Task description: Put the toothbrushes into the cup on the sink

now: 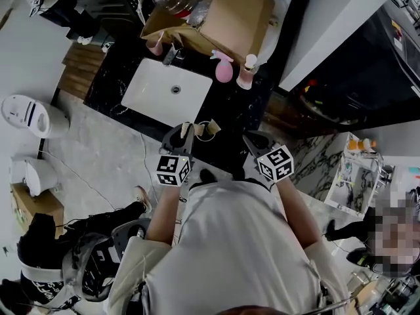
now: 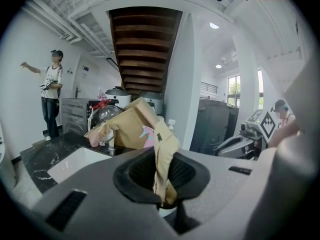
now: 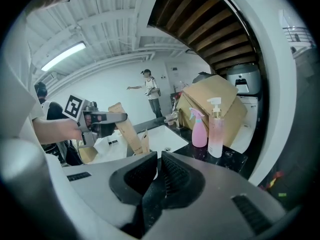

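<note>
My left gripper is shut on a toothbrush in a tan paper packet, held upright over the front edge of the black counter. A second tan packet stands just beyond it, its lower end hidden behind my right jaws. A small pink cup sits by the faucet behind the white sink. My right gripper hangs beside the left one, jaws together with nothing between them.
A pink spray bottle and a pump bottle stand right of the sink. A cardboard box leans at the back. A person stands far off to the left.
</note>
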### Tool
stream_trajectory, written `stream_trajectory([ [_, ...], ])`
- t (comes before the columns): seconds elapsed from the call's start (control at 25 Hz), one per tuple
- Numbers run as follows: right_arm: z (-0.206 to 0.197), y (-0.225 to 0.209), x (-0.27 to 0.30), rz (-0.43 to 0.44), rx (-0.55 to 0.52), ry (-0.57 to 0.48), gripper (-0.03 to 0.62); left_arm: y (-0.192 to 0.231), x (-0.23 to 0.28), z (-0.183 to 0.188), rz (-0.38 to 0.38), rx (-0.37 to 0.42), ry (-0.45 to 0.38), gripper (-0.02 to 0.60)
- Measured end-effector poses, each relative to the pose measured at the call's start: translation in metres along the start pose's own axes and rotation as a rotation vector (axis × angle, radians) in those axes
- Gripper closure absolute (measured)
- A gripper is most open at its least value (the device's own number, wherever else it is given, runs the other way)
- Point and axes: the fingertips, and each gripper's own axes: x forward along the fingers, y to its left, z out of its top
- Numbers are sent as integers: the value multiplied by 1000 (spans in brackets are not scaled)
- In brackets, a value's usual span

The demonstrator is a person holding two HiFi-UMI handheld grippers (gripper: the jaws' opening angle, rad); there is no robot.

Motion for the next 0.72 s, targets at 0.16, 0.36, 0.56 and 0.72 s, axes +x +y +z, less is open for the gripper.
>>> stream_trajectory([
  [0.16,1,2,3,0,5,-5,546,0,10,-14,-6,-2,26,545],
  [0.36,0,2,7,-9,20,-2,546,2,20,-31,5,-2,50,545],
  [0.56,2,0,7,-24,41,-3,546,5,27,-45,28,-4,62,544],
  [0.72,3,3,7,-24,37,0,546,3,32,-55,31,8,80,543],
])
